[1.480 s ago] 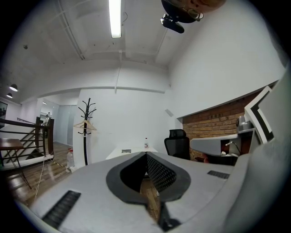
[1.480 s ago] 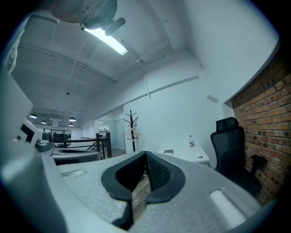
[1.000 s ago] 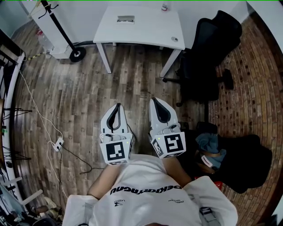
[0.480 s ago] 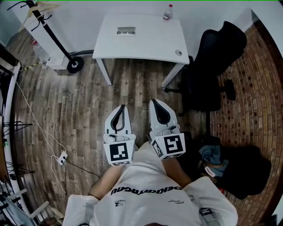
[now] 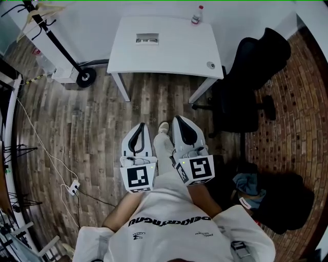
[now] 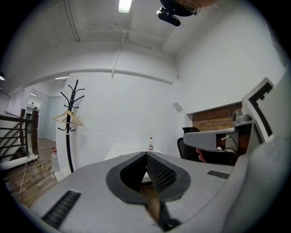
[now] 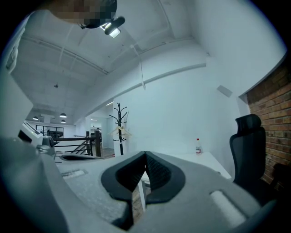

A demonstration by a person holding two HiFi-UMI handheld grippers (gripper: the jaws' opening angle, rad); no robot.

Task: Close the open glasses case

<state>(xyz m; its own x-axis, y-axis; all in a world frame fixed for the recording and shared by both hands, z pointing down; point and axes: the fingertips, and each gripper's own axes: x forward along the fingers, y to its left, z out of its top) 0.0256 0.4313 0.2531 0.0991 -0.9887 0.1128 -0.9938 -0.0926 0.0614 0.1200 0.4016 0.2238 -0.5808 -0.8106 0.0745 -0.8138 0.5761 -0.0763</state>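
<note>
Table (image 5: pixel 177 48) nearer, glasses case (image 5: pixel 147 38) on it

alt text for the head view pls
Seen from steeply above, a person in a white shirt holds the left gripper and right gripper side by side over a wood floor, jaws together and empty. Ahead stands a white table with a small grey glasses case and a bottle; a black office chair stands to its right.

Bright, even ceiling light (image 6: pixel 125 5) — sharp centre, fisheye bending and dark edges.
</note>
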